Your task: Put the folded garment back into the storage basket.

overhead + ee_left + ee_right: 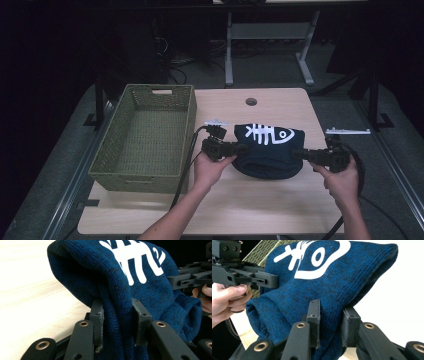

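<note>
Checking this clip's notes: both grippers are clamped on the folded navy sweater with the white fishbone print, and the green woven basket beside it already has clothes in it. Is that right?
Not quite: the high view shows the green woven basket empty. The rest holds: the left gripper and right gripper are clamped on the navy sweater.

Knit garment (150,290) hides part of its print.
</note>
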The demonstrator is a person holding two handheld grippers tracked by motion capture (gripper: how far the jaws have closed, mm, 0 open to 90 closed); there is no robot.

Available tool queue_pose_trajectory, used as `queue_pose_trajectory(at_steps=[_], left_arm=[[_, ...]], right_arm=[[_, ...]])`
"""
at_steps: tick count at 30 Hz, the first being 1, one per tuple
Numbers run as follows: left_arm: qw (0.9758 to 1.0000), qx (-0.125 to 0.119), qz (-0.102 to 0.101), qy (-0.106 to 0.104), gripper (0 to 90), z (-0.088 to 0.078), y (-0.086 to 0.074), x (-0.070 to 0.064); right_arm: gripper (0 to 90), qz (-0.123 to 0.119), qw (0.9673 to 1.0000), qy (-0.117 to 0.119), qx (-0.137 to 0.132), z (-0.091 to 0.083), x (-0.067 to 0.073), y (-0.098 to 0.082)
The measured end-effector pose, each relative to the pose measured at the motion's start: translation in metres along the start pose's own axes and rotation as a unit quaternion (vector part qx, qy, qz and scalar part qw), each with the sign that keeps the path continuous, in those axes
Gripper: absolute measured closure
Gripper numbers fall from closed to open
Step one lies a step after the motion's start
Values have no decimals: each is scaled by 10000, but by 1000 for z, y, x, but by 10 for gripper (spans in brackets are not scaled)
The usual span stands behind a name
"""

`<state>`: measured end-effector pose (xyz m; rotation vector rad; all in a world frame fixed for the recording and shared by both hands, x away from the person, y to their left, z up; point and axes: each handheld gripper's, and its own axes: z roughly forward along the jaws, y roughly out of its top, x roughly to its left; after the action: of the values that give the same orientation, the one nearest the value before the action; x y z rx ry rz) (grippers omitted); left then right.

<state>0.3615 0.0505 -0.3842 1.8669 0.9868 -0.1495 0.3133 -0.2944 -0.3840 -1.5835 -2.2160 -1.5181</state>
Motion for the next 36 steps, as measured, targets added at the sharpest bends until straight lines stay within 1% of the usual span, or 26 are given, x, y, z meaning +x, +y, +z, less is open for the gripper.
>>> queue_pose_trajectory(at_steps=[8, 10, 14, 19, 21, 25, 28, 29, 33, 36], left_arm=[[9999, -93, 16, -83, 674, -12, 11, 0], [9999, -79, 34, -101, 675, -15, 13, 1], [9999, -98, 28, -99, 674, -19, 15, 1], [9998, -142, 30, -161, 674, -30, 22, 3], [9996, -194, -5, -190, 674, -34, 23, 4], [9996, -223, -55, -192, 674, -41, 24, 6], [9995, -245, -39, -187, 674, -47, 27, 7], [9995, -245, -39, -187, 675, -47, 27, 7], [9995, -273, -8, -166, 674, -59, 31, 8], [9994, -301, -22, -178, 674, -63, 32, 8]], right_arm=[[724, -69, 9999, 53, -54, -2, 7, 12], [724, -98, 9999, 73, -73, -3, 10, 15], [724, -134, 9999, 75, -56, -3, 14, 20], [724, -152, 9998, 127, -41, -2, 21, 28], [724, -188, 9997, 129, -40, -1, 24, 31], [724, -237, 9996, 145, -24, 1, 29, 37], [724, -266, 9995, 156, -2, 4, 34, 42], [724, -266, 9995, 156, -2, 4, 34, 42], [724, -355, 9992, 169, 41, 6, 44, 51], [724, -362, 9992, 188, 38, 8, 47, 54]])
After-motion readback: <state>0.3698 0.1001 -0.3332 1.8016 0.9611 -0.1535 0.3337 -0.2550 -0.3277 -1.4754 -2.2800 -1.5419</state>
